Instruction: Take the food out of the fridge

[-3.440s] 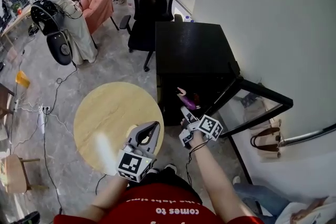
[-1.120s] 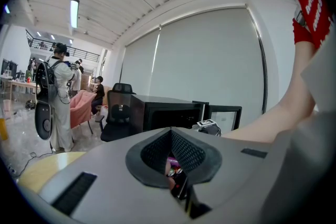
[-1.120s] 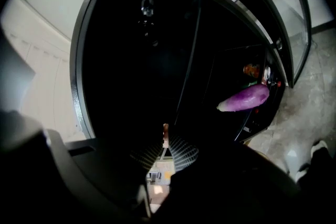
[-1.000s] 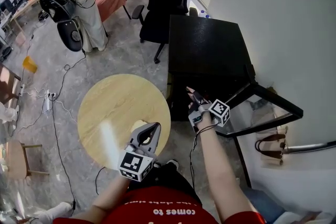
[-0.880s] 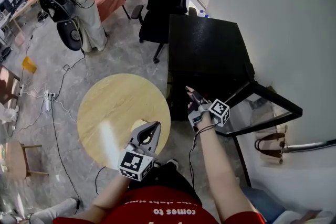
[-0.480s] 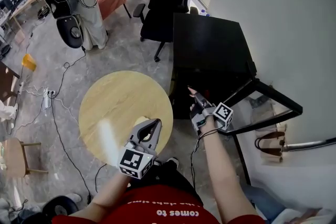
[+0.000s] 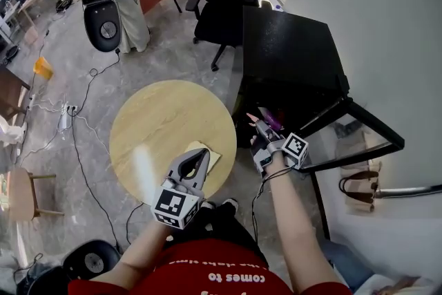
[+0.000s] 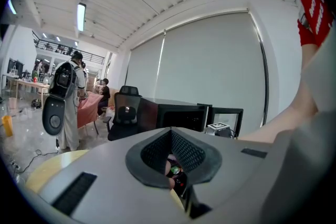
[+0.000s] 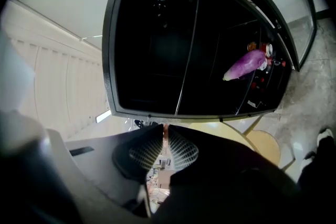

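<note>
Step in hand is the reach: my right tongs [image 7: 254,119], clenched empty, hang at the open fridge's [image 7: 290,59] mouth, my left tongs [image 7: 200,155], clenched too, well off from it; purple food [image 9: 245,64] lies inside the fridge, so next I reckon the right pair must part around it.

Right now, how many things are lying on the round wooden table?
1: a pale flat piece near the round table's edge nearest the person, just past the left gripper's tips. The gripper may hide part of the tabletop.
</note>
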### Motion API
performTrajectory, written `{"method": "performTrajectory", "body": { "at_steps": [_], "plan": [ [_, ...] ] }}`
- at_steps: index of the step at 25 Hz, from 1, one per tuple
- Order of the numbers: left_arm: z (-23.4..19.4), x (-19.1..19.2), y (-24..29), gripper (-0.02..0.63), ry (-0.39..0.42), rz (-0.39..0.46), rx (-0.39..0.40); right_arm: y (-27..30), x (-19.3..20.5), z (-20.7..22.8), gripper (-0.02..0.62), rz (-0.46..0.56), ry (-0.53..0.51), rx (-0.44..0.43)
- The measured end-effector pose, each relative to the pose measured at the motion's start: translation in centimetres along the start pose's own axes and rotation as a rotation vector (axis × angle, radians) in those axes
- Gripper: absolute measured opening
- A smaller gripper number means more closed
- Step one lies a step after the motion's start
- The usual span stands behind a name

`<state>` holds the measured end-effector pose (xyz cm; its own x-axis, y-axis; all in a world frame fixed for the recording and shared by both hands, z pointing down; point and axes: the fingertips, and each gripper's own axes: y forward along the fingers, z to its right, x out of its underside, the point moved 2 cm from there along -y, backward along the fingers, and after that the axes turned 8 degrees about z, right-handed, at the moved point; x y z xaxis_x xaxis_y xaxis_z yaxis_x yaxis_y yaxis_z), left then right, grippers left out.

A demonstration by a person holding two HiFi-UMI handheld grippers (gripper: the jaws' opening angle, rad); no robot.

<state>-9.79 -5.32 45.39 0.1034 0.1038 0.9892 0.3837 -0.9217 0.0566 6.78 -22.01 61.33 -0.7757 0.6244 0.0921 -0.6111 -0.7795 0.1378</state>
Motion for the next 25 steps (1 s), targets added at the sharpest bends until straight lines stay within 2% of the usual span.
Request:
{"method": "performTrajectory", "body": {
  "at_steps": [10, 16, 22, 25],
  "plan": [
    [-2.1, 0.1, -2.3, 0.006, -0.007, 0.002, -0.079, 2.0, 6.5, 0.8, 0.037, -0.168, -0.071, 0.025],
    [-3.4, 0.7, -3.5, 0.006, 0.009, -0.016, -0.134, 2.4, 9.4, 3.7, 0.037, -0.229, -0.097, 0.11],
    [-4.2, 1.4, -4.4, 0.006, -0.009, -0.033, -0.182, 3.2, 11.4, 6.9, 0.037, -0.286, -0.104, 0.19],
    [-4.5, 1.6, -5.0, 0.006, -0.018, -0.037, -0.208, 3.4, 12.2, 8.9, 0.037, -0.334, -0.142, 0.251]
  ]
}}
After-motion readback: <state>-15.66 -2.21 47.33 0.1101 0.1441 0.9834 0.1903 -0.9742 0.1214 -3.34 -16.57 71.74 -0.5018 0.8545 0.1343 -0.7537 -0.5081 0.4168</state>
